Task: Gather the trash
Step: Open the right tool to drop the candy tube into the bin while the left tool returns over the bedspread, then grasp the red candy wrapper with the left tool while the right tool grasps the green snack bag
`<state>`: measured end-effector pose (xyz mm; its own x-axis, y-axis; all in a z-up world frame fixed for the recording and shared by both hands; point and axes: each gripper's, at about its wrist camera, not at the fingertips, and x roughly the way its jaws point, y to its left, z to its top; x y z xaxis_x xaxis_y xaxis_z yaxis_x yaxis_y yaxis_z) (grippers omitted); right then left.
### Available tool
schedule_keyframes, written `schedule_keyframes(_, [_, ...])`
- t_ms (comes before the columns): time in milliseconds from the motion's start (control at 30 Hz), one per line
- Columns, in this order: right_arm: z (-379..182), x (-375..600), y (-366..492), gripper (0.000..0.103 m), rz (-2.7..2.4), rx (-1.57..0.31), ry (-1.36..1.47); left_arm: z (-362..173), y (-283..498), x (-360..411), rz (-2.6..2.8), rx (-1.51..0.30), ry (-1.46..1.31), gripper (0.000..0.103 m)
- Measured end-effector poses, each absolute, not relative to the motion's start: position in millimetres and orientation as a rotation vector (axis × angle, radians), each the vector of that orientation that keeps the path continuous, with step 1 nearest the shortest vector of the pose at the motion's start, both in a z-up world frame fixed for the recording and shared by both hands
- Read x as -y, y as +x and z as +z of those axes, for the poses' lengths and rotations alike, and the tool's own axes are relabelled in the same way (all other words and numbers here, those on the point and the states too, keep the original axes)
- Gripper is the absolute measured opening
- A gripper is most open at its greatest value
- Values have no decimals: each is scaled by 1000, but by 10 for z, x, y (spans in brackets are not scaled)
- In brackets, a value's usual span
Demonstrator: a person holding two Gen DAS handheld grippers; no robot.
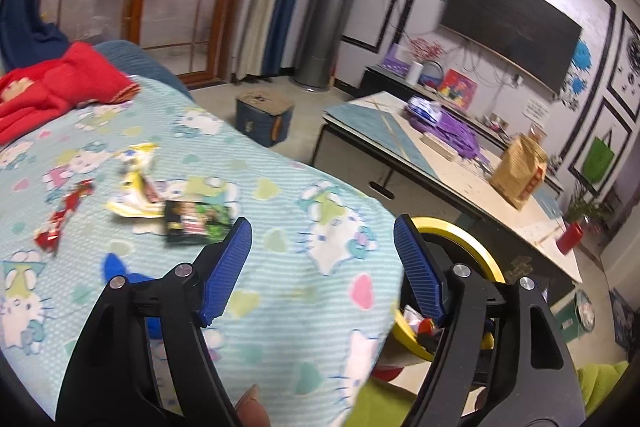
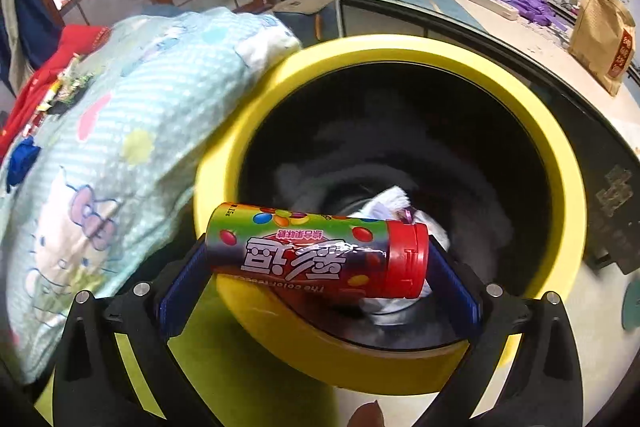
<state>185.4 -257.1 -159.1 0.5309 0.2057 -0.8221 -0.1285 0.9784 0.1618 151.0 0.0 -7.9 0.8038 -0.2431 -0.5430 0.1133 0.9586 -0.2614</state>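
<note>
Candy tube (image 2: 316,253), green and purple with a red cap, is held crosswise between the blue pads of the right gripper (image 2: 318,283), one pad pressed on its base and the other on the cap, directly above the near rim of the yellow trash bin (image 2: 420,53). Inside the bin's dark interior, crumpled white paper (image 2: 390,203) is seen at the bottom. The bin is placed just beside a bed covered by a light-blue cartoon-print blanket (image 2: 132,131), whose edge touches or overhangs the bin's rim on the left. In the left wrist view, the left gripper (image 1: 322,267) is held above the blanket with its jaws spread wide and nothing between them; a fingertip (image 1: 250,407) is seen at the bottom edge between the gripper's arms. Behind the right finger, part of the yellow rim is visible. Just beyond the left finger, a dark green and black wrapper (image 1: 198,221) lies flat on the blanket, touching a yellow and white wrapper (image 1: 136,187) farther up. To the left of these, a red wrapper (image 1: 66,217) is seen, blurred, so its exact form cannot be made out. A blue scrap (image 1: 114,267) lies near the left finger. Farther back, red clothing (image 1: 56,91) is heaped on the bed. Across the floor, a low table (image 1: 460,179) bears a brown paper bag (image 1: 518,171) and purple items (image 1: 448,131), and a dark television (image 1: 508,23) is mounted on the far wall.
</note>
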Motion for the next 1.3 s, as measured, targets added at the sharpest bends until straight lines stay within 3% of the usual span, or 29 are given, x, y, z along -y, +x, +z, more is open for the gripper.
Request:
schedule_keyframes(367, [-1397,2539,1920,97,163,-931,98,61,1346,-765,-67,-545,-335,66])
schedule_keyframes(833, [-613,2178,2064,97,243,-756,99,107,1283,-1457,55,-506,-400,68])
schedule_keyframes(900, [-527,1991,2102,97,288,-751,95,98,1277,-1560,76,-508,-403,74])
schedule_keyframes(1067, [-431,1471,2195,97,380,-749,70,67,1261,-1755,121,-523,-386,75])
schedule_keyframes(1300, [-399,825,2302,97,470,-764,33,-38,1271,-1980,170,-559,-360,88])
